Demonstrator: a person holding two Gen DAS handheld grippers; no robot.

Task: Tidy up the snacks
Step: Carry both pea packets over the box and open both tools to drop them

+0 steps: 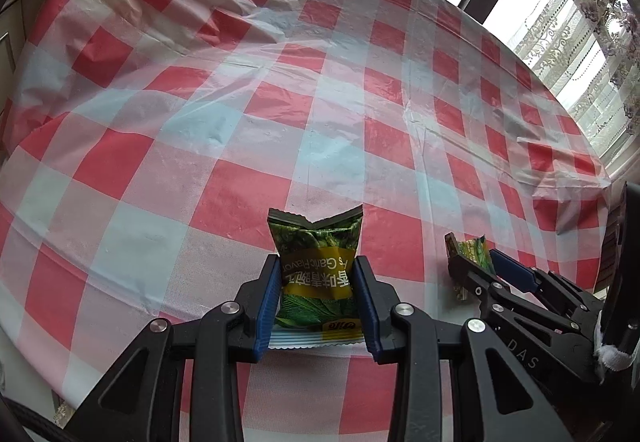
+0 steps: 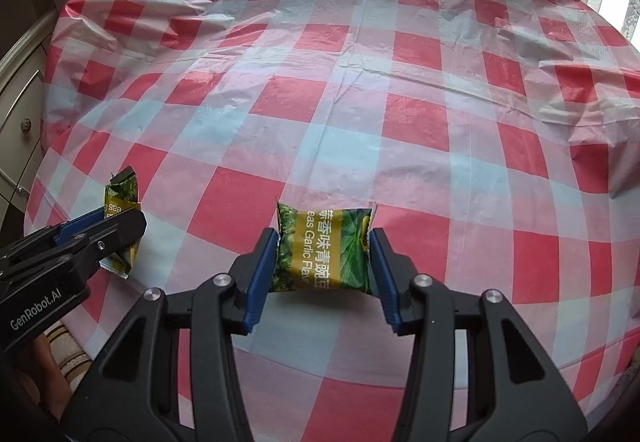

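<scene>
Over the near part of the checked table, two green pea snack packets, one per gripper. Left packet (image 1: 318, 274) sits between the blue pads of the left gripper (image 1: 318, 302), clamped across its narrow width, crimped top edge pointing away from the camera, print reading upside down. It looks lifted clear of the cloth, though contact at its lower edge can't be ruled out. Right packet (image 2: 326, 250) is pinched end to end by the right gripper (image 2: 324, 274), lying crosswise with the yellow band and "Garlic Flavor" text running along it; both pads press on its sealed ends and it hangs above the cloth.

The two grippers are near each other, side by side, each visible at the edge of the other's view.

Underneath: red-and-white checked tablecloth (image 2: 360, 89), thin plastic, wrinkled toward the far side. Lace curtain (image 1: 592, 41) and window frame at far right. A cabinet with a knob (image 2: 24, 121) at far left of the right wrist view.
</scene>
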